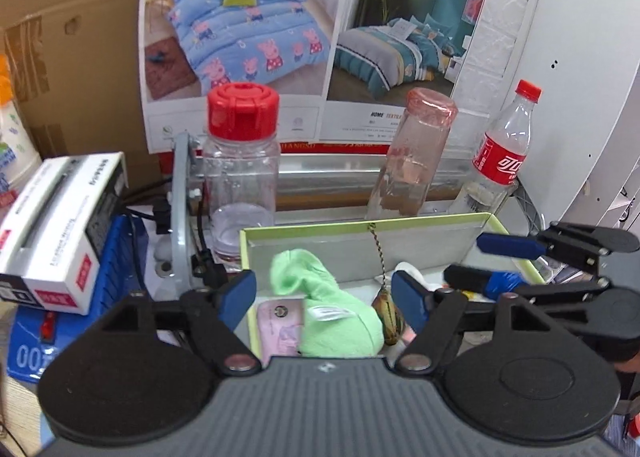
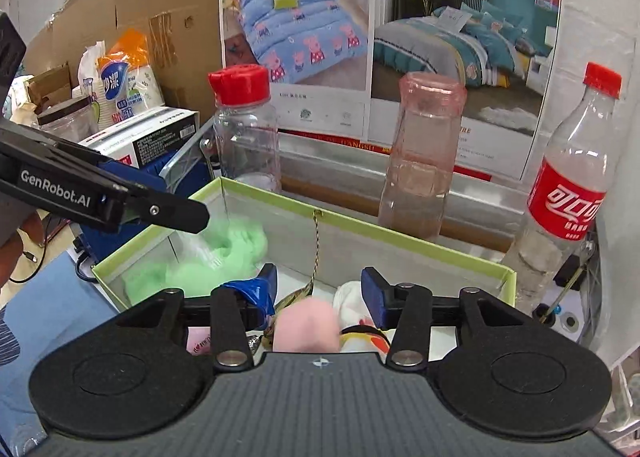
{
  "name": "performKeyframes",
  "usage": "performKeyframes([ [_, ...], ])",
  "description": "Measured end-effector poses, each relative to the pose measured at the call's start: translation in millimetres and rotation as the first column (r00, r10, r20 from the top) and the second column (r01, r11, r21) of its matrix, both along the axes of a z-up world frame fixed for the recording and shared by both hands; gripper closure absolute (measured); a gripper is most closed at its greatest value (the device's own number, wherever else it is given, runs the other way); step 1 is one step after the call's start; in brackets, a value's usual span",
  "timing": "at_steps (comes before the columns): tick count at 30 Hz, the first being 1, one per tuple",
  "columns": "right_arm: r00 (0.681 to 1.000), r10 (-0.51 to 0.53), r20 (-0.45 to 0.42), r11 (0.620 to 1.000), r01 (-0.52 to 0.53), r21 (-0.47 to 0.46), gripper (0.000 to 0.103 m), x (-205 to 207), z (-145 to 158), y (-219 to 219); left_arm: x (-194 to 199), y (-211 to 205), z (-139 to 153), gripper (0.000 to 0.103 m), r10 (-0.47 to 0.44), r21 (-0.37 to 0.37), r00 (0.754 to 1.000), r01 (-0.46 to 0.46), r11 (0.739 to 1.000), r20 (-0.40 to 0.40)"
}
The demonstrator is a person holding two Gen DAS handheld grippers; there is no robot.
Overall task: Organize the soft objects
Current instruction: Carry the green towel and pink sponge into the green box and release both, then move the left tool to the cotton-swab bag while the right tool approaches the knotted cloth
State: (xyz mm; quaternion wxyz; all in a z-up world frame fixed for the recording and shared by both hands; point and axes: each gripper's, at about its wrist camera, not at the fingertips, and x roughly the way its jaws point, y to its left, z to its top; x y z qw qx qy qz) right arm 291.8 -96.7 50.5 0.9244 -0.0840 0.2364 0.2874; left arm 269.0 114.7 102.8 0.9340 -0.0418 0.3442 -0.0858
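Hovering over green-rimmed box [image 1: 362,224]: left gripper [image 1: 323,297] gaping, empty, above green plush [image 1: 344,321]; right gripper [image 2: 319,291] parted, unclamped, above pink plush [image 2: 306,327].

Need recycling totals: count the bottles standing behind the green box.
3: red-capped clear jar at left, pink bottle in the middle, cola bottle at right. More may hide beyond the frame.

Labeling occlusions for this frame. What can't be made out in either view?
- Left wrist view: pink item in the box, cut off by the camera mount.
- Right wrist view: green plush blurred; left gripper covers part.
- Right wrist view: pink plush and white toy, lower parts hidden by the mount.
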Motion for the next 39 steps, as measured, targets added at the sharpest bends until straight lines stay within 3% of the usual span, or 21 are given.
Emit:
performKeyframes([
  [4, 0.999, -0.015, 0.041, 0.999, 0.013, 0.049, 0.067, -16, 13, -9, -26, -1, 4, 0.027, 0.018, 0.056, 0.999, -0.021, 0.998, 0.044],
  [9, 0.999, -0.033, 0.013, 0.996, 0.032, 0.086, 0.065, -44, 15, -25, -59, -2, 9, 0.026, 0.002, 0.042, 0.999, -0.004, 0.999, 0.053],
  [16, 0.996, -0.087, 0.001, 0.995, 0.087, 0.045, 0.062, -94, 10, -49, -102, -6, 14, 0.024, -0.011, 0.046, 0.997, 0.007, 0.999, 0.078],
  [20, 0.989, -0.151, -0.007, 0.984, 0.151, 0.097, 0.060, -127, 5, -76, -120, -4, 3, 0.023, -0.009, 0.066, 0.998, 0.005, 0.998, 0.057],
  [24, 0.960, -0.280, 0.028, 0.945, 0.270, 0.184, 0.059, -176, -10, -103, -127, 1, -21, 0.017, -0.001, 0.072, 1.000, 0.003, 0.997, -0.020],
  [30, 0.884, -0.468, 0.000, 0.838, 0.443, 0.317, 0.057, -238, -56, -127, -116, -6, -46, 0.011, -0.034, 0.058, 0.991, 0.042, 0.997, -0.130],
  [34, 0.864, -0.501, -0.048, 0.808, 0.487, 0.333, 0.056, -235, -69, -142, -91, -32, -46, 0.011, -0.161, 0.045, 0.965, 0.174, 0.984, -0.208],
  [39, 0.854, -0.513, -0.085, 0.791, 0.509, 0.340, 0.056, -222, -82, -151, -45, -80, -56, 0.011, -0.298, -0.014, 0.880, 0.315, 0.949, -0.369],
])
